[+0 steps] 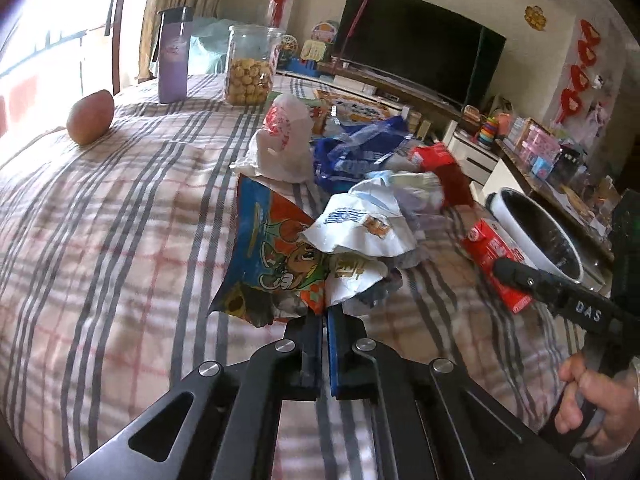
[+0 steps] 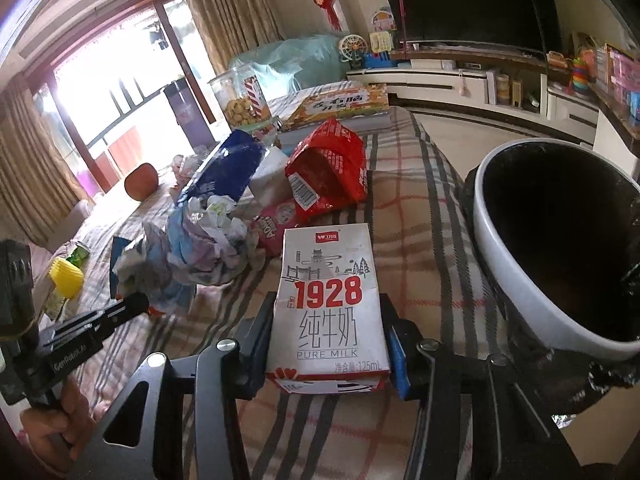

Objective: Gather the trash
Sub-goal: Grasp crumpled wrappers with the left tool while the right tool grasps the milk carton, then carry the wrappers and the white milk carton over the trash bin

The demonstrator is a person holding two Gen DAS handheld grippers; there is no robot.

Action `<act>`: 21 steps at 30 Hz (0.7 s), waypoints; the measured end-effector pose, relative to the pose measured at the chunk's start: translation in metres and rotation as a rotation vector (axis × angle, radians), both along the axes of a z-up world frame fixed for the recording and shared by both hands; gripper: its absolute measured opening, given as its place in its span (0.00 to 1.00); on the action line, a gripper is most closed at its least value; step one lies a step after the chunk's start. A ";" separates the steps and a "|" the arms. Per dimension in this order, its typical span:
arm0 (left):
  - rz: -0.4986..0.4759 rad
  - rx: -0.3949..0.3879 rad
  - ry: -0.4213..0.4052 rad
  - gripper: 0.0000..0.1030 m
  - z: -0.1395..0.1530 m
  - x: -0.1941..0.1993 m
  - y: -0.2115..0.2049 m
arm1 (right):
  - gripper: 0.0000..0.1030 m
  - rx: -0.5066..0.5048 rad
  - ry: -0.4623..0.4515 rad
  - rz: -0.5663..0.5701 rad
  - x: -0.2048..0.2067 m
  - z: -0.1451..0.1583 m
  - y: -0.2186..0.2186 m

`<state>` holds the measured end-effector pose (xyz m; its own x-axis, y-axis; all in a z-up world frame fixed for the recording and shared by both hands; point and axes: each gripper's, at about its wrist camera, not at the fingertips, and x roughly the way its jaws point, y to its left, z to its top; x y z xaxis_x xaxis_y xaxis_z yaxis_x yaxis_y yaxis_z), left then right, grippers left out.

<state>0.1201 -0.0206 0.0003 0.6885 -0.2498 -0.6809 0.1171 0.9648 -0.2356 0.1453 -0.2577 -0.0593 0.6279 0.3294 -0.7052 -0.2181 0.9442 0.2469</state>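
Note:
My left gripper (image 1: 324, 314) is shut on the lower edge of a colourful cartoon snack wrapper (image 1: 272, 256) that lies on the checked tablecloth (image 1: 120, 240) beside a crumpled white wrapper (image 1: 360, 224). In the right wrist view it shows at the left (image 2: 140, 305). My right gripper (image 2: 327, 304) has its fingers pressed on both sides of a white "1928" milk carton (image 2: 328, 264) lying flat on the cloth. The left wrist view shows that carton's red side (image 1: 486, 246) under the right gripper (image 1: 506, 276). A white bin with a black liner (image 2: 520, 280) stands just right of the carton.
A pile of trash fills the middle: a white plastic bag (image 1: 286, 144), a blue bag (image 1: 352, 148), a red bag (image 2: 328, 168), crumpled paper (image 2: 216, 224). Farther back stand a fruit (image 1: 90, 118), a purple bottle (image 1: 173, 56), a biscuit jar (image 1: 250, 66) and a flat box (image 2: 332, 104).

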 end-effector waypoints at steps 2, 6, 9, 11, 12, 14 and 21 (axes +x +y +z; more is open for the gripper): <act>-0.003 -0.002 -0.015 0.00 0.003 -0.008 -0.001 | 0.47 0.006 -0.009 0.000 -0.004 0.004 -0.002; -0.004 0.012 0.004 0.01 0.002 -0.011 -0.001 | 0.47 0.016 -0.018 0.001 -0.008 0.008 -0.004; 0.019 -0.006 0.025 0.02 0.001 -0.012 0.005 | 0.47 0.023 -0.019 0.001 -0.011 0.008 -0.005; 0.032 -0.006 0.023 0.02 0.002 -0.014 0.009 | 0.47 0.031 -0.017 -0.001 -0.013 0.006 -0.005; 0.035 -0.003 0.020 0.02 0.002 -0.015 0.011 | 0.47 0.035 -0.015 -0.002 -0.013 0.006 -0.006; 0.039 -0.004 0.018 0.05 0.003 -0.018 0.013 | 0.47 0.038 -0.013 -0.001 -0.015 0.005 -0.006; 0.075 -0.006 0.010 0.47 0.004 -0.028 0.023 | 0.47 0.050 -0.015 0.000 -0.018 0.005 -0.005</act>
<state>0.0925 0.0019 0.0042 0.6987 -0.2014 -0.6865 0.0417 0.9694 -0.2420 0.1272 -0.2626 -0.0541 0.6381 0.3639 -0.6786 -0.2219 0.9308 0.2906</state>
